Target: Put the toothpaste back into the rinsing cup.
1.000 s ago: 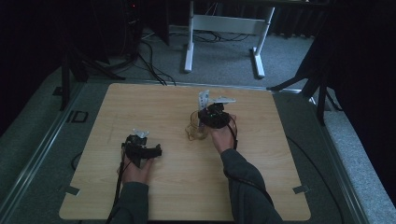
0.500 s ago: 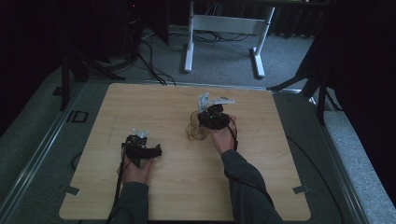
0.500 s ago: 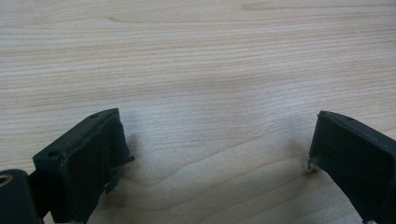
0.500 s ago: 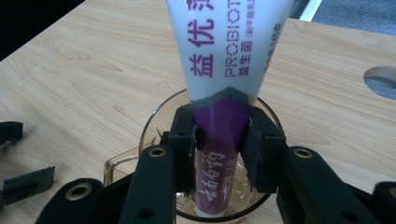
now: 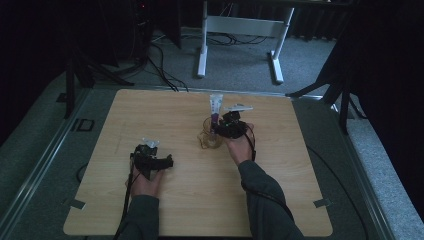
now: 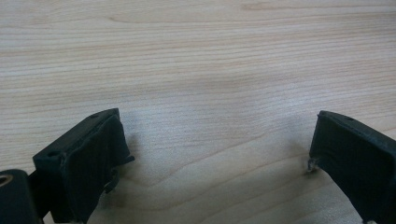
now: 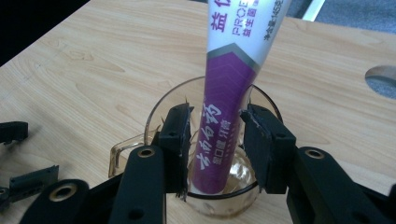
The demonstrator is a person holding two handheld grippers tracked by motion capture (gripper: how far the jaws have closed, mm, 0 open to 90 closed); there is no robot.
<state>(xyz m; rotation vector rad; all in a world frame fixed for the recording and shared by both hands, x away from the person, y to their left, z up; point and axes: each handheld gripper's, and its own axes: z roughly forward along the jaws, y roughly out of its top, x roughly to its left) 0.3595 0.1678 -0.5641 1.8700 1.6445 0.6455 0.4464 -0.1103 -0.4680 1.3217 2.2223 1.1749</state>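
The toothpaste tube (image 7: 227,100) stands in the glass cup (image 7: 140,145) on the table (image 5: 165,112), between the right gripper (image 7: 215,142) jaws, which have just been opening and stand apart from it.

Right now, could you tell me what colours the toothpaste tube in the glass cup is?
White above, purple below, clearest in the right gripper view: toothpaste tube.

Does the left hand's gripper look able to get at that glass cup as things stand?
Probably yes. The left gripper rests open on the table, with bare wood between it and the cup. But the right gripper straddles the tube standing in it, crowding one side.
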